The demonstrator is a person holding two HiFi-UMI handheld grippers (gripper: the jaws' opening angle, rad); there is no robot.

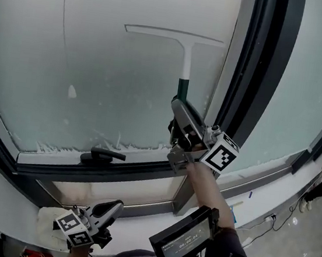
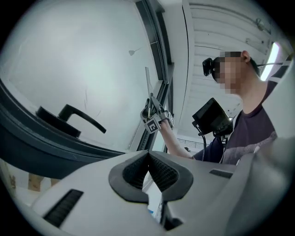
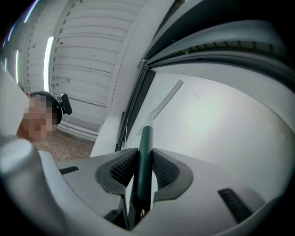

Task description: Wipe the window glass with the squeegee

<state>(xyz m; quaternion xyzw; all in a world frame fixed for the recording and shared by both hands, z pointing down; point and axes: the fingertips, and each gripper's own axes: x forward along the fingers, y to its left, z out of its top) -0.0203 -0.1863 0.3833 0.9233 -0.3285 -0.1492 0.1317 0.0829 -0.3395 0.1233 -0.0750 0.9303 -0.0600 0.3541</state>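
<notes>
The squeegee [image 1: 185,58] has a white T-shaped blade and a dark green handle. Its blade lies flat against the frosted window glass [image 1: 97,75], high on the pane's right side. My right gripper [image 1: 178,117] is shut on the green handle [image 3: 145,152], just below the white neck. In the right gripper view the handle runs up between the two ribbed pads [image 3: 123,169] toward the blade [image 3: 165,99]. My left gripper [image 1: 116,207] hangs low by the sill, shut with nothing in it; its pads [image 2: 165,173] meet in the left gripper view.
A black window handle [image 1: 103,155] sits on the lower frame. A dark vertical mullion [image 1: 263,68] borders the pane on the right. A white cloth [image 1: 52,219] lies on the sill by the left gripper. A screen unit [image 1: 184,240] is strapped to the right forearm.
</notes>
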